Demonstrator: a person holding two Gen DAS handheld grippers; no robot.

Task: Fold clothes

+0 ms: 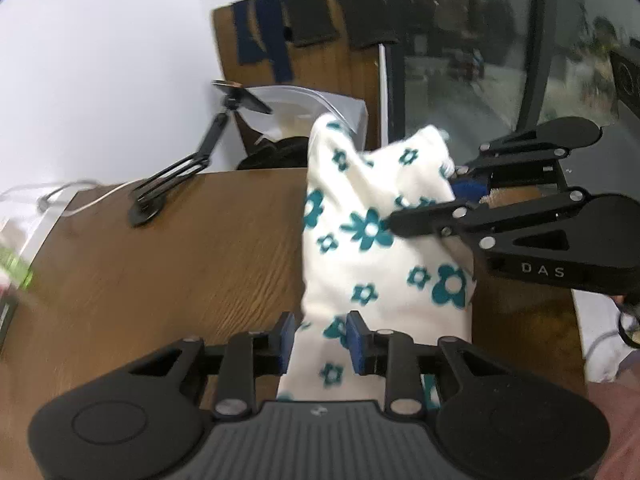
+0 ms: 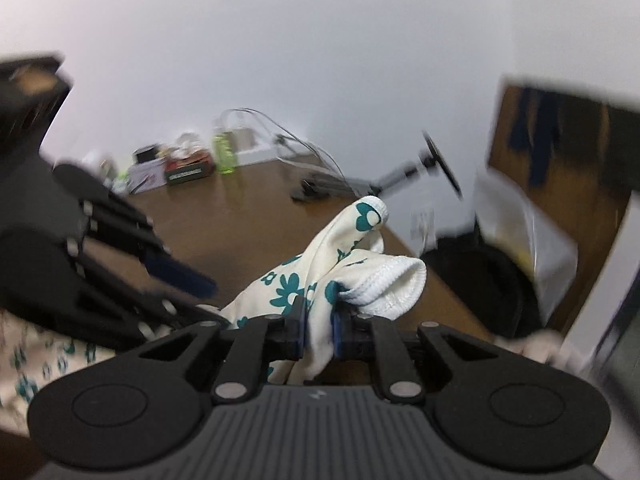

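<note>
A white garment printed with teal flowers hangs bunched above the brown table. In the left wrist view my left gripper has its blue pads pressed on either side of the cloth's lower part. My right gripper comes in from the right and pinches an upper fold. In the right wrist view my right gripper is shut on the garment beside its ribbed white hem. The left gripper is blurred at the left, with more cloth below it.
A black phone stand and a white cable sit on the far part of the table. Boxes and a green bottle line the wall. A wooden panel and a dark chair stand beyond the table's far edge.
</note>
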